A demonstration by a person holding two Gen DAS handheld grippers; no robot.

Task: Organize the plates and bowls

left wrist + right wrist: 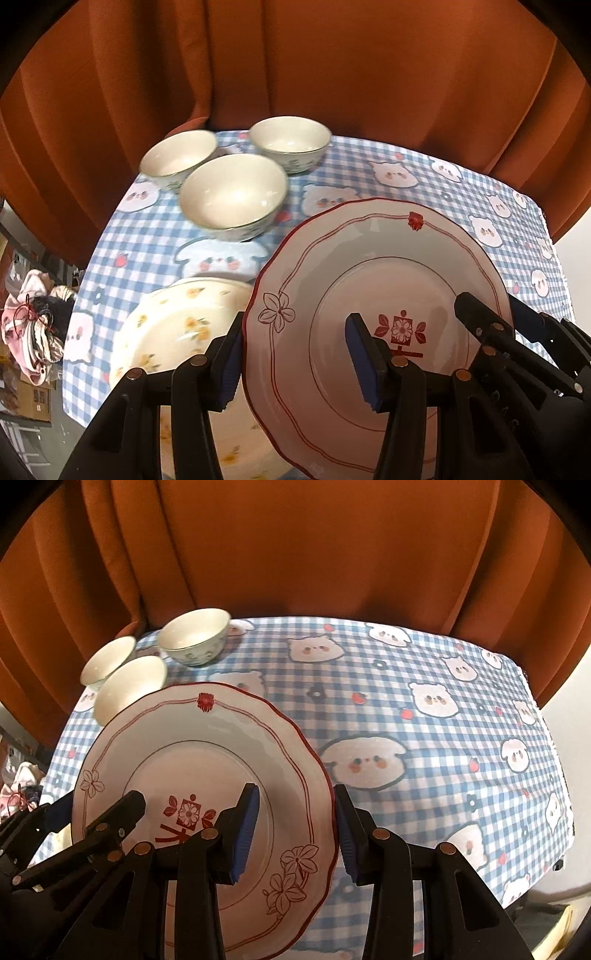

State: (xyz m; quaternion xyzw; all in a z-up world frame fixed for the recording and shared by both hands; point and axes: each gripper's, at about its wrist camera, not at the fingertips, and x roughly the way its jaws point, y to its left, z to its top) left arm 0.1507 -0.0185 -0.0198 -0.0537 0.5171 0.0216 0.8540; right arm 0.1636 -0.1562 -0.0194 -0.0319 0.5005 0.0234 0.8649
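Note:
A white plate with red rim and red flower print (pixel 388 280) is held tilted above the table by both grippers. My left gripper (pixel 295 358) straddles its left edge, its pads not clearly touching the rim. My right gripper (pixel 295 830) straddles its right edge (pixel 207 738) the same way and also shows in the left wrist view (pixel 491 325). A cream plate with yellow flowers (pixel 173 332) lies on the table below left. Three white bowls (pixel 232 195) (pixel 177 158) (pixel 291 142) stand together at the back left.
The table has a blue checked cloth with cartoon animals (pixel 443 738). An orange curtain (pixel 295 554) hangs right behind it. Bundled cloth (pixel 33 325) lies on the floor beyond the table's left edge. The table's right side is bare cloth.

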